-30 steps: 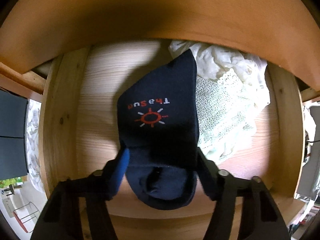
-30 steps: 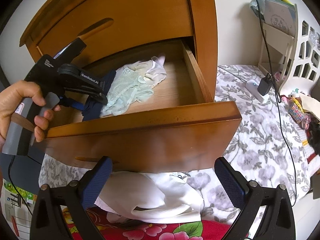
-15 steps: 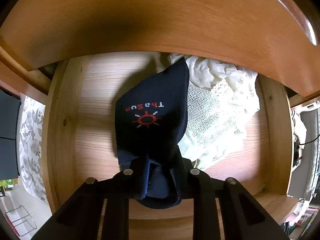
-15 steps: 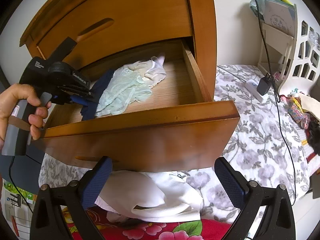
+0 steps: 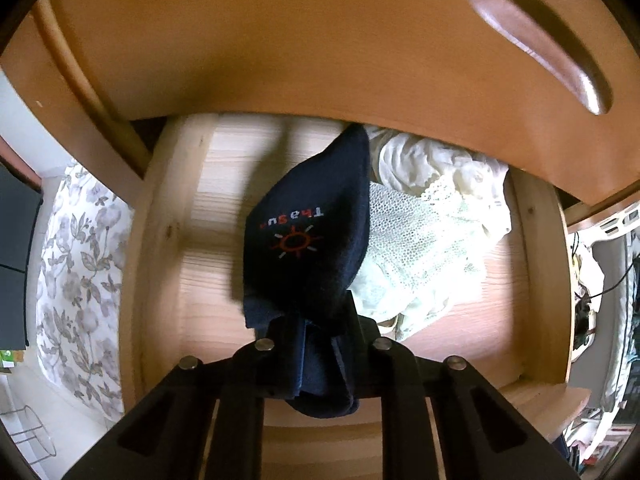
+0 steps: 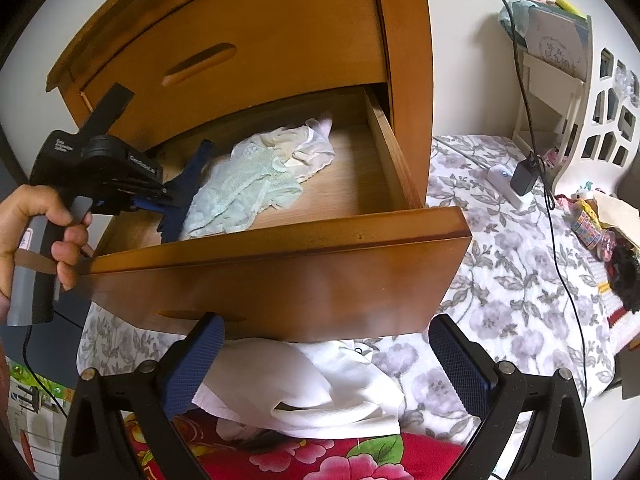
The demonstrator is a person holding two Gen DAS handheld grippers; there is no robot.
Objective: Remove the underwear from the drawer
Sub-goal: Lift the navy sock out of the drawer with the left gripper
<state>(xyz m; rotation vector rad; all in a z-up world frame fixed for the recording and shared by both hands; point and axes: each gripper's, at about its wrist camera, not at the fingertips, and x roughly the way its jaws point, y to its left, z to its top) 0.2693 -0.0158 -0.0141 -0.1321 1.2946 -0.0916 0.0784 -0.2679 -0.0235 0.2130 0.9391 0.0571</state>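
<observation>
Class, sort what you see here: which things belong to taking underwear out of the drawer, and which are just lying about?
Part of the job:
- open drawer
- navy garment, clamped in the left gripper, whose jaws have just been closing
- pale green lace underwear
- right gripper, open

Lying about:
- white cloth under the drawer
- charger
- floral bedspread

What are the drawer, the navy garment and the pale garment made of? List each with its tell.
Drawer: wood, glossy brown varnish on the front, raw pale boards with visible grain inside.
Navy garment: looks like soft matte knit, probably cotton; printed sun logo, bunches where the left gripper pinches it.
Pale garment: thin mesh or lace, likely synthetic; fine holes and a scalloped edge.
</observation>
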